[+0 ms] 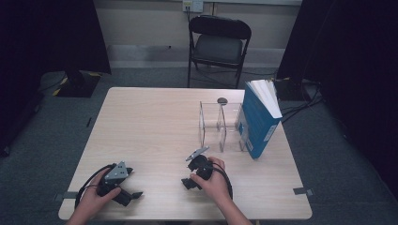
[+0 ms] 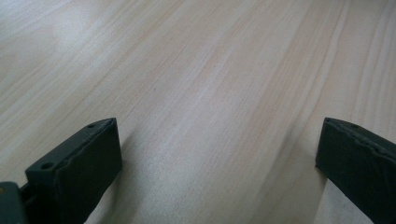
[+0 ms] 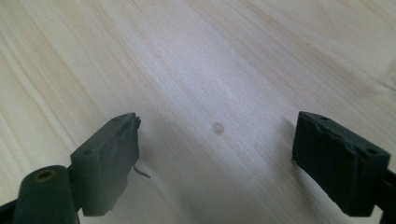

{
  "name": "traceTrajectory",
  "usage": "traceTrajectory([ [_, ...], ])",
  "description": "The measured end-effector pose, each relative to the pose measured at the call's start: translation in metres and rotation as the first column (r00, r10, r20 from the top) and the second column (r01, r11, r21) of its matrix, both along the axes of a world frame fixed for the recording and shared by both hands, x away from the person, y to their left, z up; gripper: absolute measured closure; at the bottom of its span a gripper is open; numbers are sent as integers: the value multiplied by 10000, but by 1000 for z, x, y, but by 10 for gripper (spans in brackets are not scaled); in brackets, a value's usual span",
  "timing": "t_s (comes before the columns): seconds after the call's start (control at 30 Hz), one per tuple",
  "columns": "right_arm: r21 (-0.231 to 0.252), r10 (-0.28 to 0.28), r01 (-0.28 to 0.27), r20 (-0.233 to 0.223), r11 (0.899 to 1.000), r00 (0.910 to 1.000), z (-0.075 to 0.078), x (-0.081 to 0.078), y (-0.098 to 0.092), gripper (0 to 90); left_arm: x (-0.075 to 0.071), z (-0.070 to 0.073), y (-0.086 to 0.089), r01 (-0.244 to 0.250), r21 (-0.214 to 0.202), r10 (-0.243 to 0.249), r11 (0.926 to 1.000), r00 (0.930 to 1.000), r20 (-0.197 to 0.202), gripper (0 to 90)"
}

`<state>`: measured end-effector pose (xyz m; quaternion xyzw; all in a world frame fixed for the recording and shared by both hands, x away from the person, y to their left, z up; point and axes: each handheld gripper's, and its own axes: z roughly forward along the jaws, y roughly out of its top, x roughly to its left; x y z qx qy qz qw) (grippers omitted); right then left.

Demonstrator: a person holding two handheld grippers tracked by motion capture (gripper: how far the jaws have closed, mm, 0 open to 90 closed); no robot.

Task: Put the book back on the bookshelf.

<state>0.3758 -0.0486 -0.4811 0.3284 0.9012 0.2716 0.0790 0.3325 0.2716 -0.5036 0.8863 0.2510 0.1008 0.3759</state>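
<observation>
High view: thick blue paperback book (image 1: 257,123) stands propped against clear acrylic rack (image 1: 220,125). Likely heavy, floppy; I'd grip its spine. Both grippers' fingers open, empty, over pale wooden tabletop (image 1: 150,122).

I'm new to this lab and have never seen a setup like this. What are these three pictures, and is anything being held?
A person sits at a wooden table with a hand-held two-jaw tool in each hand: the left gripper and the right gripper. The high view looks down from above. The other two come from cameras riding on each gripper, looking along its black jaws at the bare wood. On the table stand a clear divider rack and a blue book upright at its right end. Both grippers are open and hold nothing.
</observation>
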Motion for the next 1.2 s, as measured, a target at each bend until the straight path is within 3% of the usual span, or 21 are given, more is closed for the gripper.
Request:
traceTrajectory([
  [0.07,-159,155,-149,392,9998,9991,-3,-3,2,121,0,0,0,1,-2,-1,10000,10000,1,0],
  [0.27,533,-146,96,942,9985,9954,-9,-8,2,118,0,1,0,-1,110,1,9999,10000,-25,0],
  [0.3,807,-294,195,1240,9966,9919,-12,-10,0,117,0,1,0,-1,107,1,9999,10000,-25,0],
  [0.57,1590,-521,230,1815,9870,9820,-21,-17,-6,119,0,0,0,6,7,-6,10000,10000,-2,0],
  [1.2,1620,-423,126,1810,9867,9826,-21,-17,-6,117,0,0,0,-41,-7,41,10000,10000,20,0],
])
